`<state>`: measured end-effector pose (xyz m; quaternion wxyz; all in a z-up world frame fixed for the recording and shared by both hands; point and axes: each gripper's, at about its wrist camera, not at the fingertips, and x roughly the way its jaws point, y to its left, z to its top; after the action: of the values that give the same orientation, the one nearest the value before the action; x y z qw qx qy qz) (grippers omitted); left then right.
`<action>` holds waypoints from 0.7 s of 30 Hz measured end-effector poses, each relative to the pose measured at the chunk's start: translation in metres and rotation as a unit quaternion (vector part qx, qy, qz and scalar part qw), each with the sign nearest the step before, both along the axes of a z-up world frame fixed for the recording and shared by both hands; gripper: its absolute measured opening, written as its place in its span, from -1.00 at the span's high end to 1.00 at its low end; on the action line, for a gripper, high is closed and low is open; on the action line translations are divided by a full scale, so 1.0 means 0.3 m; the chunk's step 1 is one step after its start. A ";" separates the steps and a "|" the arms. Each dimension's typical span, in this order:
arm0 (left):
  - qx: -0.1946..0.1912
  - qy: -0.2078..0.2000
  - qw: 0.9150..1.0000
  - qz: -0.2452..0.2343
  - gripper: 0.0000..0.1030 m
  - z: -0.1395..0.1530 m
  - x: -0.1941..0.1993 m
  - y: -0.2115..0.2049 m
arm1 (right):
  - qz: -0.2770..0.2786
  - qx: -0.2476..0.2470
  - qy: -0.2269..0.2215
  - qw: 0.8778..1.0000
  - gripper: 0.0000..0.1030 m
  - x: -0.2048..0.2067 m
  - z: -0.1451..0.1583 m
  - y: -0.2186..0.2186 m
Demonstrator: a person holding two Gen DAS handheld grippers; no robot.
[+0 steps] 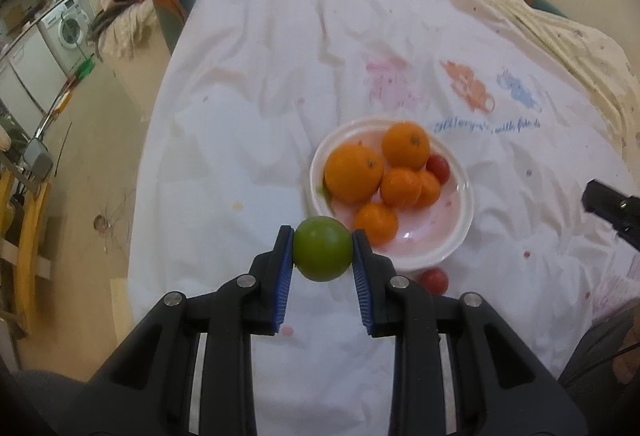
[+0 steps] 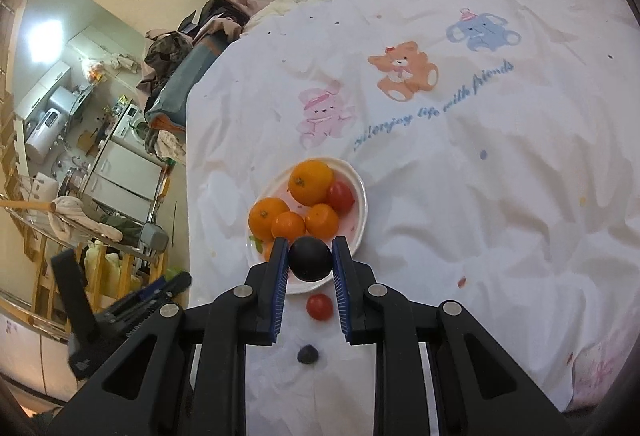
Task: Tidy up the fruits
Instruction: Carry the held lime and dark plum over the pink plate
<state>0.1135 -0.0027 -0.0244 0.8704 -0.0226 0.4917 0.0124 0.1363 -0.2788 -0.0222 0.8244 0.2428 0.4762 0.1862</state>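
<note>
Left wrist view: left claw [image 1: 322, 255] grips a smooth green fruit [image 1: 322, 254] near the bed's left edge, beside the bowl [image 1: 460, 232]. Right claw [image 2: 310, 261] clamps a dark round fruit [image 2: 310, 259] over the bowl's near rim.

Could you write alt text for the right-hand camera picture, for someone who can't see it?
The right gripper clamps a dark round fruit over a white plate of oranges on a white bedsheet. A small red tomato lies on the sheet beside the plate.
</note>
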 end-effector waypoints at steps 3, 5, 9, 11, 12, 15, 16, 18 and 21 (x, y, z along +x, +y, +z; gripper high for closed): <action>0.005 -0.008 1.000 -0.005 0.52 0.026 0.032 -0.006 | 0.003 -0.005 0.000 1.000 0.55 0.041 -0.004 0.011; 0.006 -0.010 1.000 -0.009 0.52 0.035 0.054 -0.012 | 0.005 -0.009 0.001 1.000 0.55 0.064 -0.009 0.018; 0.011 -0.012 1.000 -0.017 0.52 0.041 0.100 -0.029 | 0.007 -0.017 0.005 1.000 0.55 0.113 -0.024 0.029; 0.013 -0.014 1.000 -0.021 0.52 0.039 0.125 -0.040 | 0.009 -0.019 0.009 1.000 0.55 0.133 -0.034 0.033; 0.013 -0.014 1.000 -0.022 0.52 0.040 0.132 -0.044 | 0.009 -0.021 0.010 1.000 0.55 0.141 -0.039 0.035; 0.013 -0.015 0.999 -0.027 0.52 0.035 0.167 -0.055 | 0.013 -0.024 0.012 1.000 0.55 0.170 -0.052 0.047; 0.015 -0.015 0.999 -0.030 0.52 0.031 0.182 -0.060 | 0.016 -0.025 0.014 0.999 0.55 0.182 -0.058 0.053; 0.016 -0.015 0.999 -0.033 0.52 0.024 0.205 -0.065 | 0.020 -0.026 0.017 0.999 0.55 0.203 -0.069 0.063; 0.014 -0.011 0.999 -0.036 0.52 0.000 0.251 -0.075 | 0.027 -0.026 0.024 0.999 0.55 0.240 -0.094 0.079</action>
<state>0.1888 -0.0251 -0.0245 0.8760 0.0075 0.4821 -0.0127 0.2082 -0.2552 -0.0502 0.8132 0.2126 0.5073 0.1903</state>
